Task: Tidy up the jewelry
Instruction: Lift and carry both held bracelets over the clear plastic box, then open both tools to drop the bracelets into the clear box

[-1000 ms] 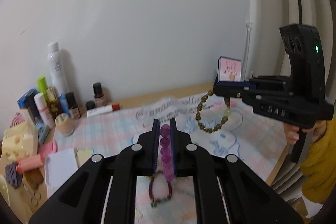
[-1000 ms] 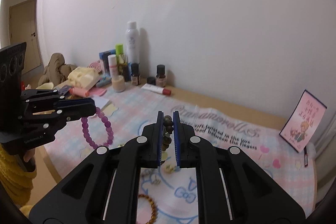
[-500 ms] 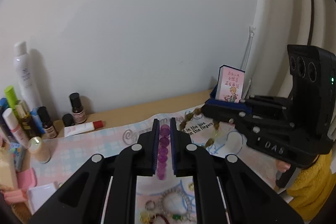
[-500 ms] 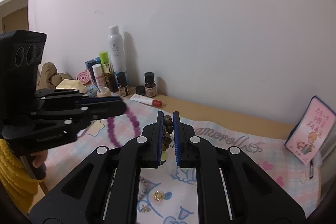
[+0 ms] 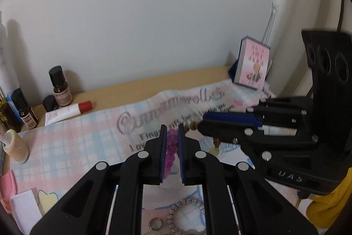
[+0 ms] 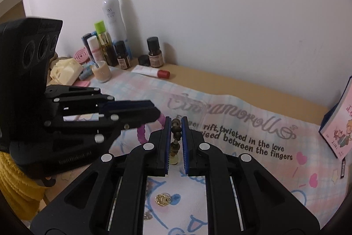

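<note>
My left gripper (image 5: 172, 131) is black with blue pads and clamps a translucent purple bead bracelet (image 5: 170, 150). My right gripper (image 6: 176, 124) is black with blue pads and clamps a dark olive-brown bead bracelet (image 6: 176, 136) with one pale yellow bead. The cloth (image 6: 242, 136) is pastel pink-and-blue check with black and grey lettering and pink hearts. I note a silver-white bead bracelet (image 5: 187, 213), a white tube (image 5: 68, 112) with red cap, and my yellow sleeve (image 6: 15, 191).

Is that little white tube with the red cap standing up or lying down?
Lying down. The white tube with the red cap rests flat on the wooden tabletop near the wall, beside the upright small brown bottle.
</note>
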The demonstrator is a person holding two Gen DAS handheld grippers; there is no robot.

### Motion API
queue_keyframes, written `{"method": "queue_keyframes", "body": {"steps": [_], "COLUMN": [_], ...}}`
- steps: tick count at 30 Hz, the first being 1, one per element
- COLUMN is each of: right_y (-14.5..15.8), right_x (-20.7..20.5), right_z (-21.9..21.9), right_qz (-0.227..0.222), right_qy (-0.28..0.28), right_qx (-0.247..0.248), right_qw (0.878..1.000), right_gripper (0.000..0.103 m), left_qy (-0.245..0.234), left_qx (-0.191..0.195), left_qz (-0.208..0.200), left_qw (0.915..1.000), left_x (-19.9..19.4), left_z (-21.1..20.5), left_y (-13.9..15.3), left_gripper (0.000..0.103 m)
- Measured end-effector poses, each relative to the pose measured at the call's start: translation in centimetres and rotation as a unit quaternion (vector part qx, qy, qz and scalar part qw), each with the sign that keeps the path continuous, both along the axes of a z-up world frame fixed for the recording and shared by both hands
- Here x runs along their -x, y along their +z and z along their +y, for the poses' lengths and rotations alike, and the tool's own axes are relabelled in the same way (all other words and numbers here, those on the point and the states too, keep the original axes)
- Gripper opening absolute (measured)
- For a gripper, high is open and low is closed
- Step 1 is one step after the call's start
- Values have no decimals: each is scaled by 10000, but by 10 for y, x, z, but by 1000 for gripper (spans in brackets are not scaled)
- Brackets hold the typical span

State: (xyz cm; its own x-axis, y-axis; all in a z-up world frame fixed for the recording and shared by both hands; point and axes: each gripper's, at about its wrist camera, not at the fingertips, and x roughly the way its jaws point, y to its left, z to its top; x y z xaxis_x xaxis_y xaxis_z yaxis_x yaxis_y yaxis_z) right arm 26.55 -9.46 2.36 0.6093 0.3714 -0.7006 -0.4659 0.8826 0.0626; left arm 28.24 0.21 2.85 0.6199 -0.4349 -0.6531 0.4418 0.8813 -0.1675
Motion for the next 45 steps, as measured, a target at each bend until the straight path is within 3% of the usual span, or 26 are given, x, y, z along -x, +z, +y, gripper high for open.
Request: {"method": "queue_keyframes", "body": {"steps": [15,23,24,26,27,37,41,45], "right_y": [-13,-9,-7,-3,0,20,21,3], "right_x": [-7,-4,-3,0,1,25,41,60], "right_z": [-1,-8,-9,-12,-12,-21,-30,-35], "right_qz": [231,137,116,97,49,-215,-219,-63], "right_qy": [148,104,103,104,93,77,158,273], "right_qx": [106,-39,-70,-160,-143,-186,-201,-5], "right_qw": [9996,9998,9999,9998,9998,9996,9994,9996], "right_gripper": [9,12,13,25,25,25,25,25], "left_qy": [9,1,0,-14,-19,-3,22,-32], "left_qx": [-200,-60,-8,42,38,87,-100,-464], "left_qz": [246,305,326,244,195,0,-58,5], "left_qw": [9995,9995,9995,9997,9998,10000,9999,9989], "left_x": [-8,-5,-5,-3,-1,16,33,55], "left_z": [0,6,7,8,9,19,29,38], "left_y": [-14,-11,-10,-6,-4,19,18,-1], "left_gripper": [10,10,10,18,24,26,27,27]}}
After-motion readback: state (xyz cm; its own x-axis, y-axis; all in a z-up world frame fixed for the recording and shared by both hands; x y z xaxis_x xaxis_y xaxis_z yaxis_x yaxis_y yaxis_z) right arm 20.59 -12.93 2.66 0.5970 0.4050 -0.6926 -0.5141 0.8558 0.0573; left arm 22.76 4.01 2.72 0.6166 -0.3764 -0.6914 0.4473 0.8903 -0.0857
